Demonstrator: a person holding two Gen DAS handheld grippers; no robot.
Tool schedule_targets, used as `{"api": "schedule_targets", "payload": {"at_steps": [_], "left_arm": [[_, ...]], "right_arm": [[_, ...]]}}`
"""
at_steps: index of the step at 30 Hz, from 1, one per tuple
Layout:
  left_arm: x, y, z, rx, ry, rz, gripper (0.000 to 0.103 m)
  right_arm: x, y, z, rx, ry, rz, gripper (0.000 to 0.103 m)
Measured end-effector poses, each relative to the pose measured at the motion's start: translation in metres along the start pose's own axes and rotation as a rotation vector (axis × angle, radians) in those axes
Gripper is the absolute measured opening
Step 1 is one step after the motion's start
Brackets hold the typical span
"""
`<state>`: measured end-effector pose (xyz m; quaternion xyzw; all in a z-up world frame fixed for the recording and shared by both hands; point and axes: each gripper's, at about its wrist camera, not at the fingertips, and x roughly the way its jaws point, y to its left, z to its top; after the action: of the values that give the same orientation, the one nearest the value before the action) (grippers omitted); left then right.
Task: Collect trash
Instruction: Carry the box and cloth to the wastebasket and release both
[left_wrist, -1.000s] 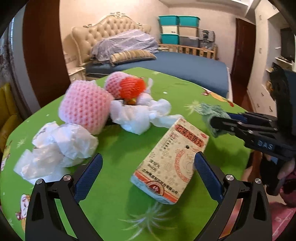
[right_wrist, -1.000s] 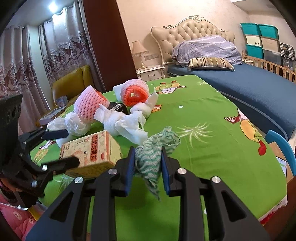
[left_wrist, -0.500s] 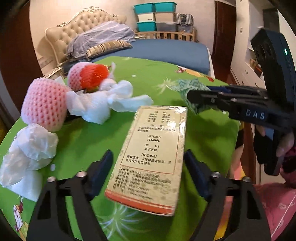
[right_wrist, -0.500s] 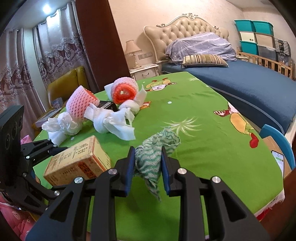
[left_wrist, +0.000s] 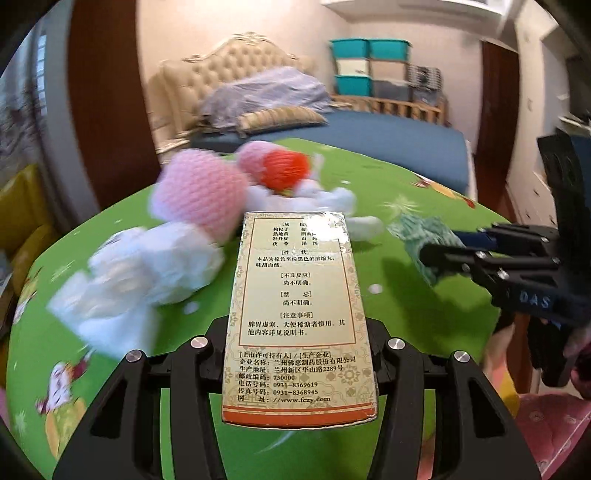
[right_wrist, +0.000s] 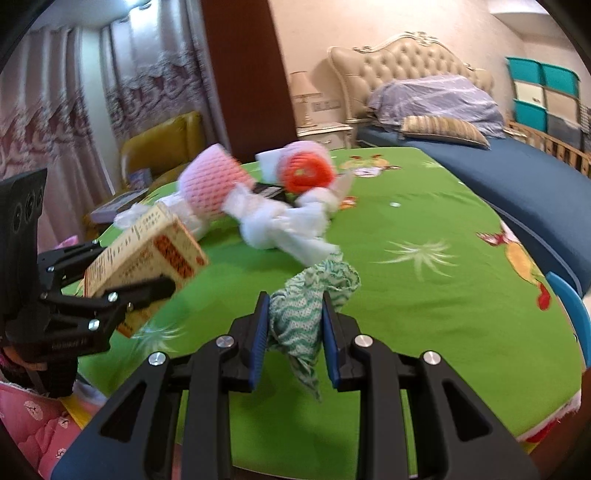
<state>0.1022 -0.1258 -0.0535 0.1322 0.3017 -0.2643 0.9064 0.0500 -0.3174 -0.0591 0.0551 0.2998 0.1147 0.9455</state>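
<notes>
My left gripper (left_wrist: 299, 354) is shut on a beige medicine box (left_wrist: 297, 314) and holds it lifted off the green table (left_wrist: 406, 306). The box also shows in the right wrist view (right_wrist: 147, 254), tilted in the left gripper (right_wrist: 147, 288). My right gripper (right_wrist: 295, 332) is shut on a crumpled green-and-white cloth (right_wrist: 310, 302), seen in the left wrist view (left_wrist: 424, 240) at the right. Pink foam fruit nets (left_wrist: 199, 192), one with an orange inside (left_wrist: 282, 171), and white crumpled tissues (left_wrist: 147, 269) lie on the table beyond.
A bed with a tufted headboard (right_wrist: 406, 62) stands behind the table. A yellow chair (right_wrist: 162, 144) is at the far left. A blue chair edge (right_wrist: 569, 306) is at the table's right. Teal storage bins (left_wrist: 369, 62) are stacked at the back wall.
My left gripper closed on the medicine box, lifted it off the table and turned it lengthwise. My right gripper kept hold of the green cloth and shifted slightly.
</notes>
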Motion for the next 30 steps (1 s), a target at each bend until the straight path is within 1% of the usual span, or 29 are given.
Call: {"api": "schedule_targets", "payload": {"at_steps": [3,6,8,12,16,18,22,25,30], "left_arm": [[-0.013,0.016,-0.008,-0.044,-0.025,0.061,0.049],[-0.026,0.03,-0.017,-0.101,-0.048,0.095,0.049],[-0.034,0.039,-0.024,-0.127,-0.06,0.122,0.049],[-0.052,0.054,-0.036,-0.181,-0.085,0.175,0.049],[-0.074,0.067,-0.043,-0.216,-0.14,0.241,0.049],[-0.084,0.073,-0.047,-0.223,-0.15,0.254,0.049],[-0.102,0.086,-0.06,-0.243,-0.165,0.304,0.049],[-0.114,0.098,-0.07,-0.268,-0.169,0.342,0.049],[-0.138,0.124,-0.089,-0.315,-0.177,0.411,0.049]], "right_arm": [[0.006,0.02,0.002,-0.05,0.013,0.019,0.026],[0.011,0.04,0.004,-0.11,0.018,0.026,0.026],[0.013,0.056,0.007,-0.158,0.013,0.025,0.026],[0.013,0.079,0.014,-0.207,-0.006,0.041,0.026],[0.017,0.104,0.02,-0.264,-0.016,0.064,0.026],[0.02,0.119,0.024,-0.296,-0.02,0.082,0.026],[0.022,0.143,0.033,-0.327,-0.039,0.117,0.026],[0.027,0.159,0.038,-0.343,-0.027,0.157,0.026],[0.038,0.197,0.042,-0.411,-0.008,0.218,0.026]]}}
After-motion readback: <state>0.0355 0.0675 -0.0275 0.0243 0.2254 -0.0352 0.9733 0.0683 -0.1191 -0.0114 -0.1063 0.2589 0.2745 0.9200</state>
